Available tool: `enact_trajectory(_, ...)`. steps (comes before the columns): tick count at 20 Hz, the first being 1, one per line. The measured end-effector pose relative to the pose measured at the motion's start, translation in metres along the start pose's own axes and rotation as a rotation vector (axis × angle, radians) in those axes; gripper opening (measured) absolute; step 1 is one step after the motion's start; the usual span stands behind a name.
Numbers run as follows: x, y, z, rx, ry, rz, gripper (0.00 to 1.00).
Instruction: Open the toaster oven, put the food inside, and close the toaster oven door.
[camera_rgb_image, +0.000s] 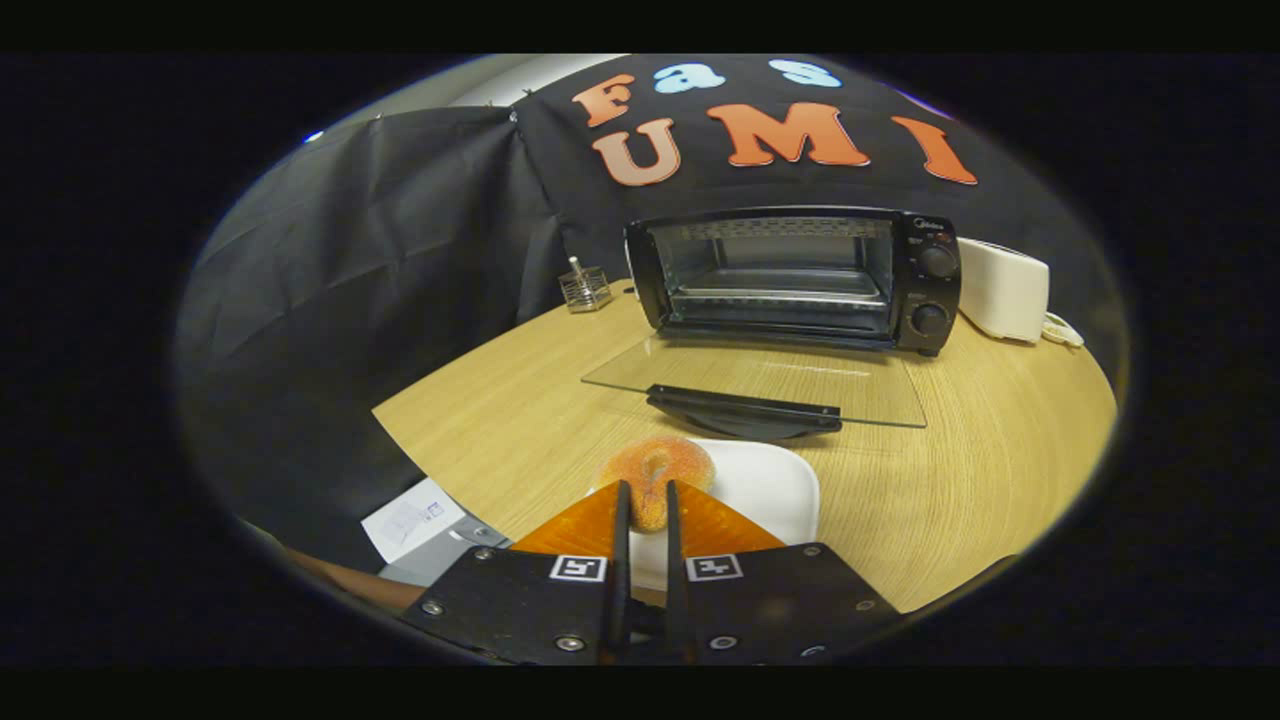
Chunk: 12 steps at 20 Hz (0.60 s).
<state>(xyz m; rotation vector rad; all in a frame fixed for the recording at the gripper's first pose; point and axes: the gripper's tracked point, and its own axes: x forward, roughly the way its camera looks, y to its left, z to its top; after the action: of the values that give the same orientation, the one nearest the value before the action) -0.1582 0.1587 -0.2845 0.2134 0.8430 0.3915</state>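
The black toaster oven (800, 280) stands at the back of the wooden table with its cavity open and a metal tray inside. Its glass door (760, 385) lies folded down flat toward me, the black handle (745, 410) on its near edge. A sugared orange donut (660, 462) rests on a white plate (775, 485), just in front of that handle. My gripper (645, 488) has its fingers drawn close together, pinching the donut's near rim between them. The donut is still low over the plate.
A white appliance (1003, 290) sits right of the oven, with a cable end beside it. A small wire holder (585, 288) stands to the oven's left. Papers (412, 518) lie below the table's left edge. Bare tabletop (990, 470) stretches right of the plate.
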Motion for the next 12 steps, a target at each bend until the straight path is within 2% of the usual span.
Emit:
enact_trajectory(5, 0.009, 0.001, 0.043, 0.140, -0.105, 0.033, 0.15)
enact_trajectory(12, 0.036, -0.021, 0.104, 0.374, -0.231, 0.029, 0.14)
